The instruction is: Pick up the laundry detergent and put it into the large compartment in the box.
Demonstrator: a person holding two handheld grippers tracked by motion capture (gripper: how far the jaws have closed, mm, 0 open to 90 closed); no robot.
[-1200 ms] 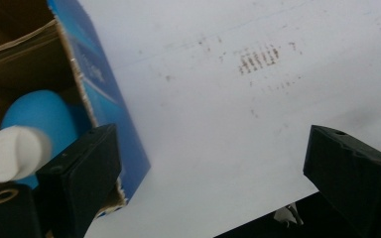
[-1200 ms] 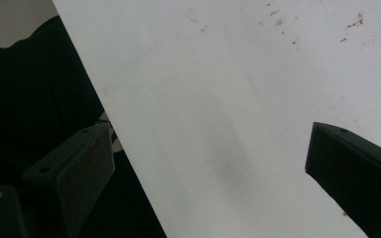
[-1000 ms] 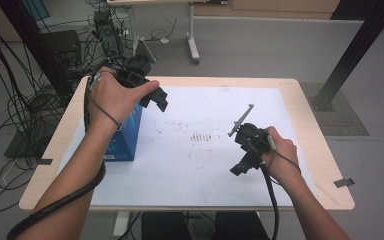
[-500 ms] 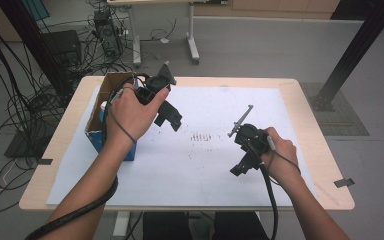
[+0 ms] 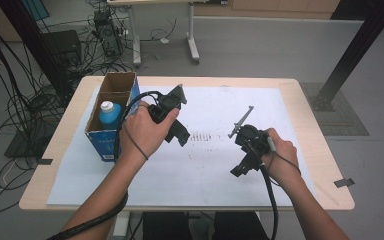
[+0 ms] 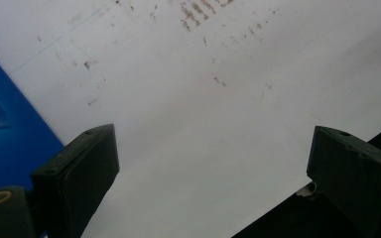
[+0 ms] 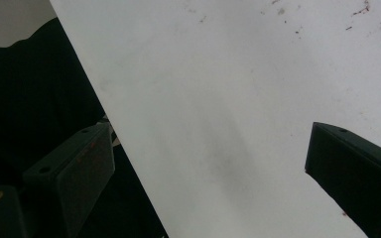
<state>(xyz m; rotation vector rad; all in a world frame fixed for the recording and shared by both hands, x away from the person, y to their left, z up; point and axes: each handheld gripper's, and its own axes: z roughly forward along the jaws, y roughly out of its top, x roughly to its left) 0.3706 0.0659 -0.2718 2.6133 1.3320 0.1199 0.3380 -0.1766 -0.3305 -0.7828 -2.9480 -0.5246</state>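
My left gripper (image 5: 178, 131) hangs over the white paper sheet (image 5: 205, 170), just right of a blue cardboard box (image 5: 100, 142). Its jaws stand wide open in the left gripper view (image 6: 213, 136) with bare paper between them and the box's blue wall (image 6: 5, 134) at the left edge. My right gripper (image 5: 242, 168) is held low over the sheet's right half, pointing toward the near table edge. It is open too (image 7: 211, 130), with nothing between the jaws. A blue bottle with a white cap (image 5: 109, 114) stands inside the box.
Small brown marks (image 5: 202, 136) dot the middle of the sheet. The wooden table's rim (image 5: 300, 92) frames the paper. Cables and equipment (image 5: 105, 30) lie on the floor beyond the far left corner. Dark clothing (image 7: 34, 94) shows past the near edge.
My left gripper has moved right, from above the box to over the paper, uncovering the bottle in the box. The right gripper has stayed in place.
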